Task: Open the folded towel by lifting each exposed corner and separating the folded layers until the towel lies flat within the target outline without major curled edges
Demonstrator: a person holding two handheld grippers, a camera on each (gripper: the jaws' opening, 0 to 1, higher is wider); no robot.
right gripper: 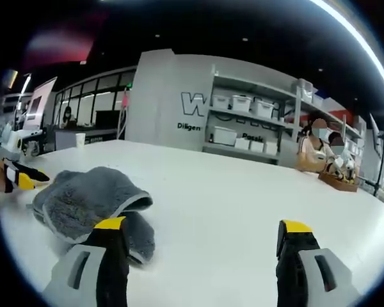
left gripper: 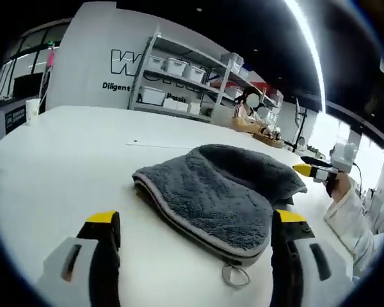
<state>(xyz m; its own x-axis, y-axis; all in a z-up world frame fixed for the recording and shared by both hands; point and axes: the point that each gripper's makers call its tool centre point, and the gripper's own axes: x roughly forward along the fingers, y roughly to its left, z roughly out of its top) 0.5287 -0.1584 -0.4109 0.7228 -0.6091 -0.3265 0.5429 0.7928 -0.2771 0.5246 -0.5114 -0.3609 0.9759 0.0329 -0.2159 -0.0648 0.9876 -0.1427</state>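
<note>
Jaws on both grippers are standing wide and empty; we are hovering the left gripper (left gripper: 192,240) over the folded towel (left gripper: 221,192), mid-surface (left gripper: 64,153). Unfolding not begun, we judge; next: pinching a corner.

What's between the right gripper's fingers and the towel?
Only bare white table, in the right gripper view. The right gripper is open, and the folded grey towel lies partly behind its left finger.

The grey wall (right gripper: 173,96) behind the shelves (right gripper: 256,121) bears a large "W" and, below it, "Diligen".
</note>
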